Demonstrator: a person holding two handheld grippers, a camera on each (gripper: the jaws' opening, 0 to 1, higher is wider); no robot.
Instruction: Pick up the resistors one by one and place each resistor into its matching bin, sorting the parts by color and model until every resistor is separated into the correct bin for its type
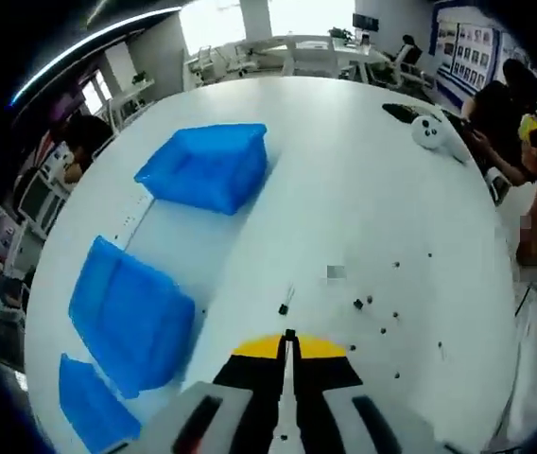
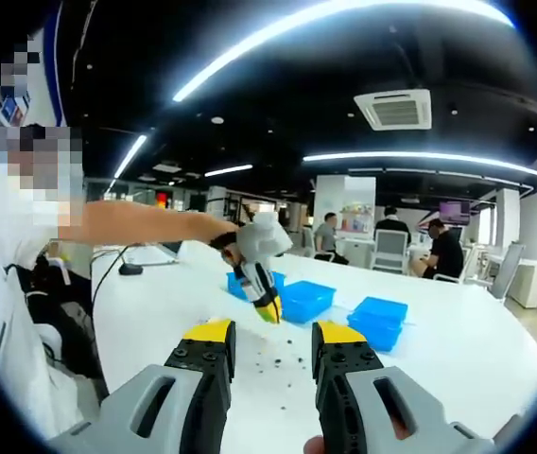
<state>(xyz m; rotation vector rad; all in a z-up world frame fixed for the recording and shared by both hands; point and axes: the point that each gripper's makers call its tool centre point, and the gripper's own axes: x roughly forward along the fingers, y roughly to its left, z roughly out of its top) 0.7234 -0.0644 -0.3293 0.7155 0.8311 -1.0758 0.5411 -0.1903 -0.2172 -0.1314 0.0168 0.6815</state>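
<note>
left gripper view: left gripper point(image 1: 289, 342) rises from the bottom edge, its yellow-tipped jaws pressed together with no visible gap; whether anything is pinched between the tips i cannot tell at this resolution. just ahead of the tips, on the white table point(image 1: 363, 189), lies one small dark resistor with thin leads point(image 1: 285, 303), close to the gripper but apart from it. more resistors point(image 1: 382, 312) lie scattered as dark specks to the right of it, spread loosely and mostly apart from one another. three blue bins sit along the left side of the table: a far bin point(image 1: 207, 165), a middle bin point(image 1: 129, 314) and a near bin point(image 1: 94, 407) cut off by the picture's edge. a white object point(image 1: 431, 132) rests at the far right of the table, near a seated person point(image 1: 505, 123). right gripper view: right gripper point(image 2: 270, 342) is held above the table with jaws spread wide, nothing between them. beyond it the left gripper appears again (gripped by a hand point(image 2: 259, 236) on an outstretched arm), tips pointing down just over the scattered resistors point(image 2: 278, 359), with the blue bins point(image 2: 306, 298) behind it on the table.
</note>
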